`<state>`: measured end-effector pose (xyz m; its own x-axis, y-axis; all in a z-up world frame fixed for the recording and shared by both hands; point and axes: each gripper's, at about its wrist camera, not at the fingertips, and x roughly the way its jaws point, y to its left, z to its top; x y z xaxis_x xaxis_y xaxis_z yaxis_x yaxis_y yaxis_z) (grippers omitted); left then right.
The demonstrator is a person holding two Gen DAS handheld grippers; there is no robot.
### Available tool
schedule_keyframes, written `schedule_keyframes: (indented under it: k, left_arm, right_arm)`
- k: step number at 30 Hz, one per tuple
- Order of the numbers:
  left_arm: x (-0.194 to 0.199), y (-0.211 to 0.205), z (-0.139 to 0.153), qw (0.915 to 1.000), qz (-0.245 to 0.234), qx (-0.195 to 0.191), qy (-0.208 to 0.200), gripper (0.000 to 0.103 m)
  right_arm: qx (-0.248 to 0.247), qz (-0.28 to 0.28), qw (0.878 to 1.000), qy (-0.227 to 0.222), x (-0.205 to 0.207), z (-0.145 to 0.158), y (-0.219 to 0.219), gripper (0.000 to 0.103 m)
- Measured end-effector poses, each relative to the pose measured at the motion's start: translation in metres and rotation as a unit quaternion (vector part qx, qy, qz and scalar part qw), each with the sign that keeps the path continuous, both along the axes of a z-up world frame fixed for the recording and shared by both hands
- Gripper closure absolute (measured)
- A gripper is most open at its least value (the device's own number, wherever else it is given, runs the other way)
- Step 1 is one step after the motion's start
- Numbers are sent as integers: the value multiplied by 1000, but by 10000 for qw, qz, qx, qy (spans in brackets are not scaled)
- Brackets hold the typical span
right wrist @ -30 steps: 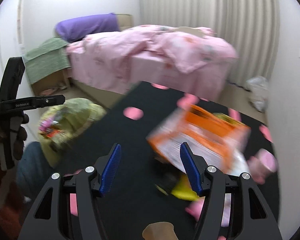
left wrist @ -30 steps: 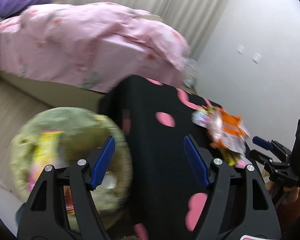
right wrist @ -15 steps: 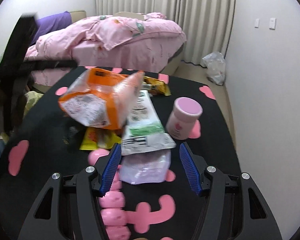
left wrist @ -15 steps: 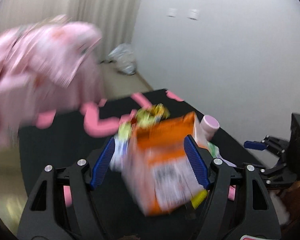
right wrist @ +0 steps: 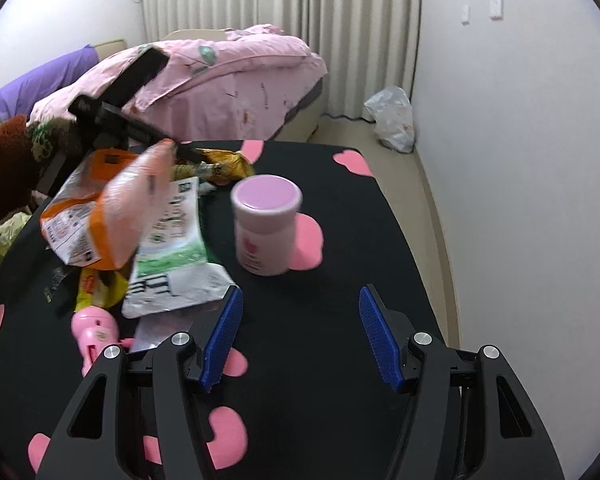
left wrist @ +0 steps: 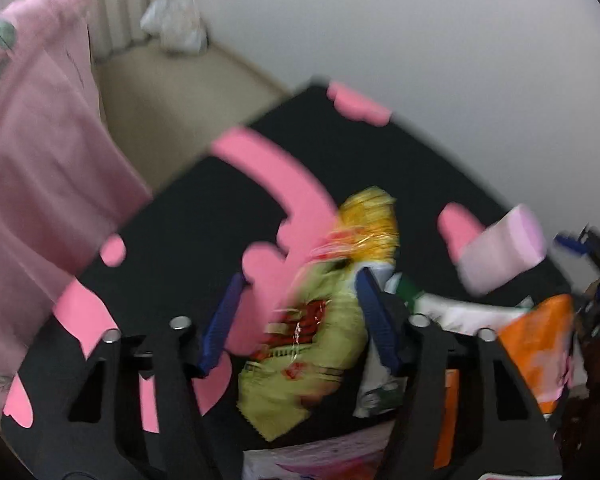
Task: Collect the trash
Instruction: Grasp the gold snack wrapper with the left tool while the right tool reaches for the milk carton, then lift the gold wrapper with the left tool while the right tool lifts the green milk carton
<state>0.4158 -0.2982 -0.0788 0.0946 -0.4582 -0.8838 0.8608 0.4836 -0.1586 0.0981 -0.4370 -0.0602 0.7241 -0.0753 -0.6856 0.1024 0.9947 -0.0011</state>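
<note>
Item: green-and-yellow snack wrapper [left wrist: 320, 332], lying mid-tabletop [left wrist: 204, 216] beside the trash pile, between my left claw's [left wrist: 300, 316] closing, not yet pressing jaws; light, crinkly, slippery, best pinched mid-body; my right claw [right wrist: 300, 336] gapes empty.

No legible text on any wrapper or jar.

Ahead of the tongs stood a bed [right wrist: 236, 80] under a rumpled pink quilt [right wrist: 256, 60], with a purple pillow [right wrist: 40, 80] at its left. Pale pleated curtains [right wrist: 300, 4] hung behind it. To the right ran a white wall [right wrist: 520, 120] and beige floor [right wrist: 416, 184].
</note>
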Motion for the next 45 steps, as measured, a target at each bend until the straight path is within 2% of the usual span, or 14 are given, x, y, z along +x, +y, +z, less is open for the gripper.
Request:
schedule_keyframes:
  k: [1,3,5,10,13,18,24,28,31,36,40,42,43,45]
  left_arm:
    - [-2,2,2,9999,6,-55,-94,55]
    - [-2,6,1,9999,132,-52,10,66]
    - [-7,17,4,9992,344,-161,149,82]
    - [-30,53,23,9952,924,-315,-52,97]
    - [-47,91,50,9839,1608,-643,-438,97]
    - [-77,151,67,9620,2403,-1280,-205,99]
    - [-119,197,59,9445,2798,-1665,433,99]
    - [-144,213,60,9360,2985,-1825,382,99]
    - [-158,217,51,9346,2963,-1907,494,99]
    - [-174,227,44,9376,2941,-1806,433,99]
    - [-177,227,28,9392,2965,-1662,487,99]
    - [-175,226,20,9384,3046,-1568,455,99]
    - [-174,226,18,9377,3095,-1515,454,98]
    - [-171,227,15,9355,3171,-1483,481,95]
  right_arm:
    - [41,-34,10000,-2,0,-2,-4,45]
    - [100,-68,9999,20,0,-6,-7,45]
    - [165,-38,9999,27,2,-9,-6,45]
    - [306,365,9988,-88,3,-7,12,45]
    - [282,756,9967,-121,11,-2,30,45]
    - [193,1323,9910,-98,41,6,59,45]
    - [24,1321,9912,62,81,5,78,45]
    - [283,1269,9910,312,97,-6,81,45]
    - [600,1373,9871,559,91,-12,85,48]
    - [269,1379,9873,738,55,-7,95,56]
    - [183,1447,9853,892,44,-2,98,56]
    - [330,1415,9853,896,51,-1,94,51]
    - [406,1355,9859,894,57,0,92,45]
    - [509,1180,9874,927,73,0,87,44]
